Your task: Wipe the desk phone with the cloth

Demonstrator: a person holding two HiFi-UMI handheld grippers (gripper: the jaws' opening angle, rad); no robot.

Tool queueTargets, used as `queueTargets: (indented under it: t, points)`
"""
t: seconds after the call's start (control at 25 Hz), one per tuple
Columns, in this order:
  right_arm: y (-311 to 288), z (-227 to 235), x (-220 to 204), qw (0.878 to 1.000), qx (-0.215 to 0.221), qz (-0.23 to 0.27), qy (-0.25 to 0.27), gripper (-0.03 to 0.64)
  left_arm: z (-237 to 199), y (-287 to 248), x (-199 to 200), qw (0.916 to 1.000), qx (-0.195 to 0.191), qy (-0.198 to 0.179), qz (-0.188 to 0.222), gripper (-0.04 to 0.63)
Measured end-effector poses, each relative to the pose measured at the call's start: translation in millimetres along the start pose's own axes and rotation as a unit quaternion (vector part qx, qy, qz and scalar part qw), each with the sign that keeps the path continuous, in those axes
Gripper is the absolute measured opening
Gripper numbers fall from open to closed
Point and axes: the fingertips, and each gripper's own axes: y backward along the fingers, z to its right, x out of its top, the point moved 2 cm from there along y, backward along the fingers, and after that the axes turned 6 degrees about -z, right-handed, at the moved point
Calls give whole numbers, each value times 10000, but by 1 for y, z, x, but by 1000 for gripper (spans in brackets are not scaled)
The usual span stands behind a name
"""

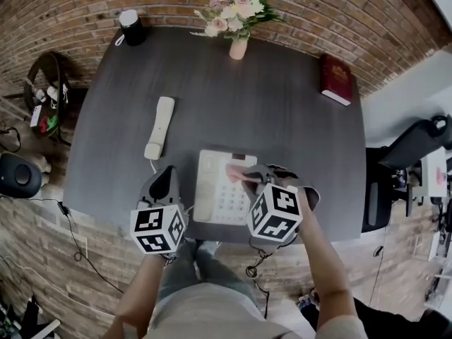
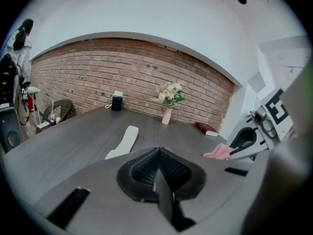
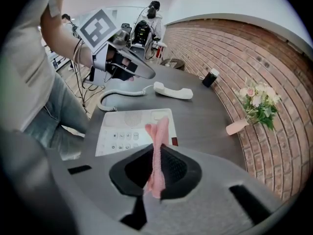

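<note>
R gripper clamping pink cloth over phone at desk's near edge, L gripper hovering just left of phone, jaws shut on nothing, handset lying off-hook toward left edge, vase standing mid far edge, book lying at far-right corner, black can sitting at far-left corner.

Flower vase, red book, black canister

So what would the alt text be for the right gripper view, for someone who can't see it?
The right tool pinches a pink cloth over a white desk phone on a dark table. The handset lies off its cradle beyond, and flowers stand by a brick wall.
</note>
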Motion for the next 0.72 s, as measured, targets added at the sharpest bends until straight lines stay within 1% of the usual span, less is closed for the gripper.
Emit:
queueTargets:
  t: [0.32,0.72]
  points:
    - [-9,22,1,9991,-225,-132,328,21,0,-4,0,9999,107,121,19,3]
    - [-27,23,-3,9990,-206,-221,320,21,-6,-2,-3,9995,202,228,37,3]
